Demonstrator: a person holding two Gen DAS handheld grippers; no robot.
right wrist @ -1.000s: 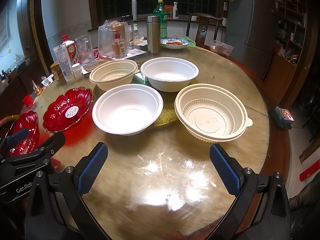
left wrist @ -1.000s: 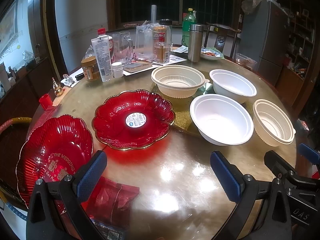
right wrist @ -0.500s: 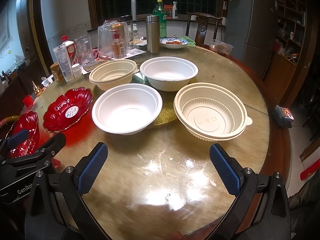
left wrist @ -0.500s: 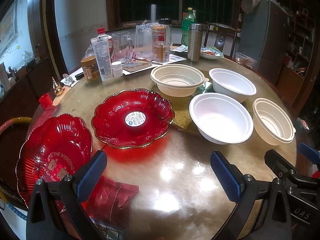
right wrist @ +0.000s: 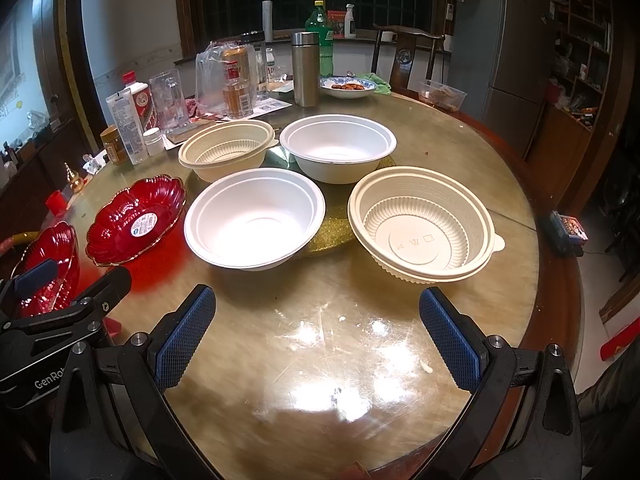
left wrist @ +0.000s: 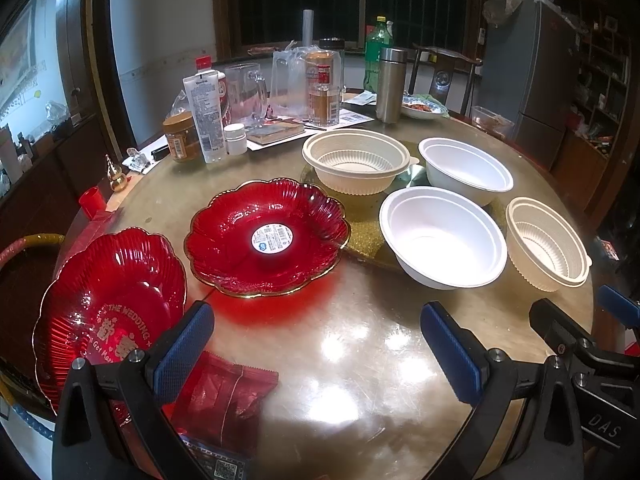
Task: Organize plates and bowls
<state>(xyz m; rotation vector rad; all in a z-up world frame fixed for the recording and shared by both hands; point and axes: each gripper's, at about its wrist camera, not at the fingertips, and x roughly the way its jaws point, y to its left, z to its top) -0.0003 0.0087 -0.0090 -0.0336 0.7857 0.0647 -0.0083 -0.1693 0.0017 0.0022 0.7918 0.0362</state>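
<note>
Both grippers are edging slightly closer across the table (right wrist: 520,184), left gripper (left wrist: 316,354) and right gripper (right wrist: 316,338) gaping empty, as red plates (left wrist: 266,236) and light bowls (right wrist: 254,218) are sitting unstacked ahead, risking skidding when nudged.

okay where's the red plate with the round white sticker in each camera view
Left wrist: the red plate with the sticker lies centre-left, just ahead of the open left gripper.
Right wrist: the same plate lies at the left edge, mid-height.
Shared landmark: the steel flask at the table's far side.
</note>
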